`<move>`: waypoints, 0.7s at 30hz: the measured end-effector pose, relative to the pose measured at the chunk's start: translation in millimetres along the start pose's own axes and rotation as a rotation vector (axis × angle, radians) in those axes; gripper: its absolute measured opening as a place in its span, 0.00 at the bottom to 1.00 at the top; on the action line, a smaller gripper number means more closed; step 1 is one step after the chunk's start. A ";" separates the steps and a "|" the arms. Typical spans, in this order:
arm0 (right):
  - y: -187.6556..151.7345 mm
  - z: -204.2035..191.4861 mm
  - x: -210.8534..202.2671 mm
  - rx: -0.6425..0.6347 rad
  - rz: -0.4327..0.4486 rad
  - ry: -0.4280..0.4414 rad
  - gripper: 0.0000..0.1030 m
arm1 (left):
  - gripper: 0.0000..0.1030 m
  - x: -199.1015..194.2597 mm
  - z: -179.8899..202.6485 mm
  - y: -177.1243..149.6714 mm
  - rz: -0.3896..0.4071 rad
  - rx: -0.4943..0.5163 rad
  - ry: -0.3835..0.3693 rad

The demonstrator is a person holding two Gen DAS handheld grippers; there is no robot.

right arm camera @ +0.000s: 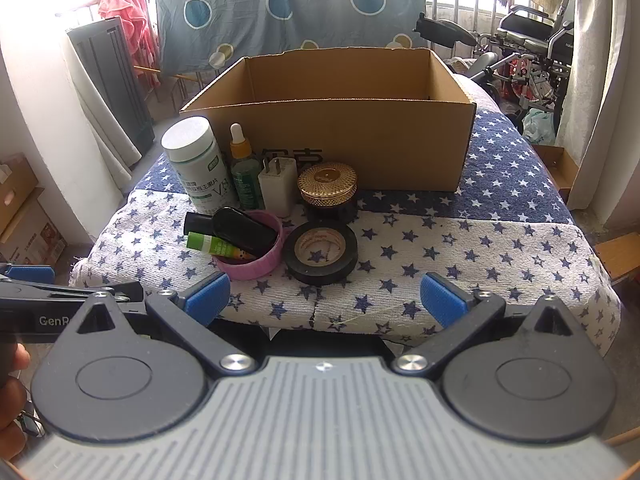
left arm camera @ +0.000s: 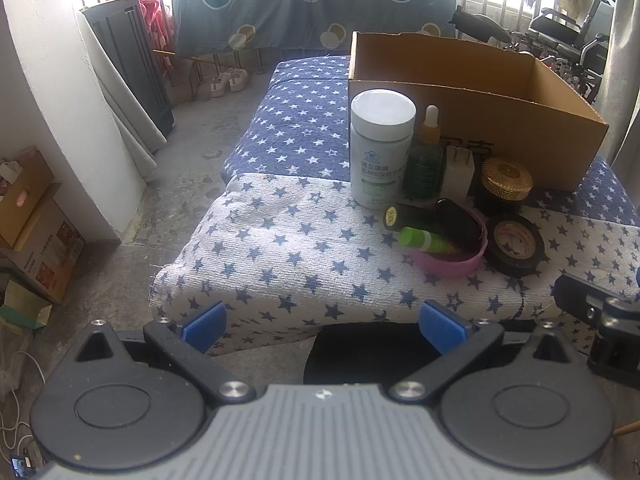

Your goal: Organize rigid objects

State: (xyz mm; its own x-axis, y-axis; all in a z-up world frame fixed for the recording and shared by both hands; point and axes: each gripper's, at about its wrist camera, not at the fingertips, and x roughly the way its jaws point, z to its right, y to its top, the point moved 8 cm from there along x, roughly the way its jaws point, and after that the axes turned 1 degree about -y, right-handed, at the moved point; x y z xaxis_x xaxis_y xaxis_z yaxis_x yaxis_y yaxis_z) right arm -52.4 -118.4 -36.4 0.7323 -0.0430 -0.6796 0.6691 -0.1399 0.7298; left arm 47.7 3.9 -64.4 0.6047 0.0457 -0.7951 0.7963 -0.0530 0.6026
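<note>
- Your left gripper (left arm camera: pixel 323 326) hangs released, its blue pads (left arm camera: pixel 204 322) spread wide with nothing between them, short of the near edge of the star-print cover (left arm camera: pixel 280 240).
- Your right gripper (right arm camera: pixel 325 298) is likewise released, wide and empty, over the cover's near edge and pointed at the cluster of things.
- In the right wrist view the left gripper shows at the left edge, with part of your hand (right arm camera: pixel 12 392) below it.
- Nearest the right gripper lies a black tape roll (right arm camera: pixel 321 253), flat on the cover.
- Just beside it on the left sits a pink lid (right arm camera: pixel 250 246), open side up, holding a black oblong item (right arm camera: pixel 244 230), with a green tube (right arm camera: pixel 210 245) resting across its rim; a dark bottle (right arm camera: pixel 197 223) lies behind the tube.
- Behind these stand, in a row from left to right, a white-capped supplement jar (right arm camera: pixel 198 160), a green dropper bottle (right arm camera: pixel 244 168), a white plug adapter (right arm camera: pixel 278 186) and a dark jar with a gold lid (right arm camera: pixel 327 184).
- The row stands close in front of an open cardboard box (right arm camera: pixel 340 136), which stands farther back on the cover; its floor is hidden from both views.
- Beyond the box hangs a grey sheet with circles (right arm camera: pixel 280 0), and a wheelchair (right arm camera: pixel 532 44) stands at the right.
</note>
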 end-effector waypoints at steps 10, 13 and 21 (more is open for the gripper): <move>-1.4 0.1 3.6 -0.002 -0.001 0.006 0.99 | 1.00 0.0 -0.4 0.1 -0.001 0.000 -0.002; -1.1 0.1 3.8 -0.002 -0.002 0.005 0.99 | 1.00 0.0 -0.4 0.1 -0.001 -0.001 -0.003; -1.0 -0.5 3.6 -0.001 -0.003 0.007 0.99 | 1.00 0.2 -0.6 -0.2 -0.001 0.000 -0.002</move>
State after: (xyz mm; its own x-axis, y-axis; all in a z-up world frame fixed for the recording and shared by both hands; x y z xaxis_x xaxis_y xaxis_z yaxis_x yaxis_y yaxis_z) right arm -50.4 -117.9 -39.6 0.7314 -0.0357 -0.6811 0.6712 -0.1393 0.7281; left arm 47.6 4.6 -64.6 0.6039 0.0433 -0.7959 0.7969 -0.0534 0.6018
